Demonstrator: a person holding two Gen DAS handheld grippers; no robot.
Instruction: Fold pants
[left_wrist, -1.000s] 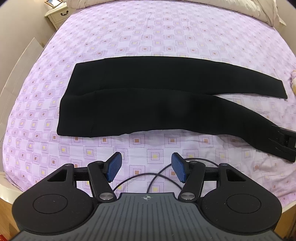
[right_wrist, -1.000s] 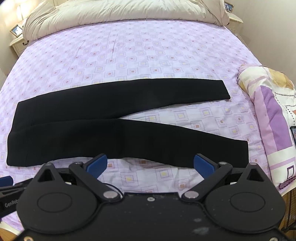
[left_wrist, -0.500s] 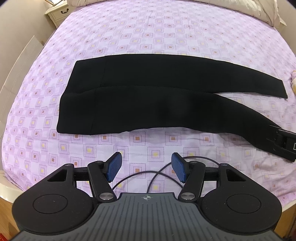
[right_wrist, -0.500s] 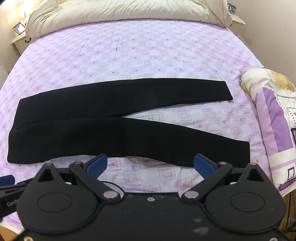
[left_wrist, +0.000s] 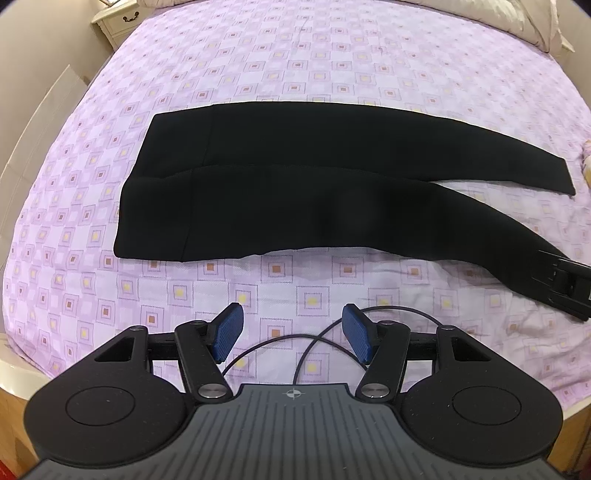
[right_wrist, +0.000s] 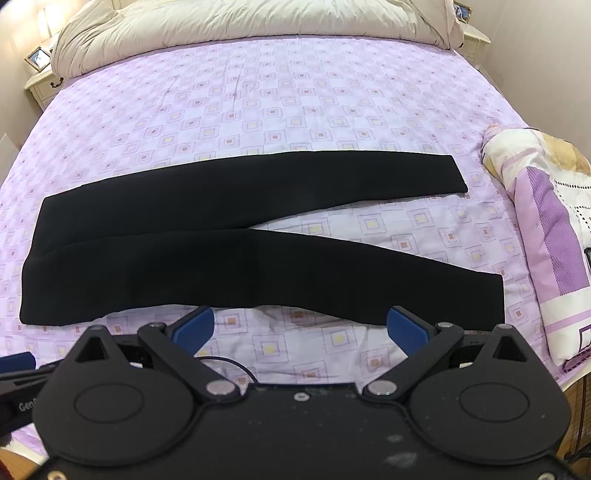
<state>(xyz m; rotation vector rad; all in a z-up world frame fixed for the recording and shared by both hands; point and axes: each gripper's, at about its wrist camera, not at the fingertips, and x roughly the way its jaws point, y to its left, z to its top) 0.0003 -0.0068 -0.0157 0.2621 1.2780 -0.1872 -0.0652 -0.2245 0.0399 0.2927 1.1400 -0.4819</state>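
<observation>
1. Black fabric pants (left_wrist: 295, 192) flat across frame centre on purple-checked bed sheet (left_wrist: 295, 55), legs splayed toward right.
2. Left tongs (left_wrist: 291, 336) open, empty, lower centre.
3. Right tongs (right_wrist: 299, 328) wide open, empty, just below pants' lower edge.

The left black two-finger claw (left_wrist: 291, 334) is held level, its blue-padded fingers (left_wrist: 229, 330) spread apart with nothing between them. The right black two-finger claw (right_wrist: 301, 328) is spread wider, also gripping nothing. Its tip shows at the right edge of the left wrist view (left_wrist: 567, 282).
</observation>
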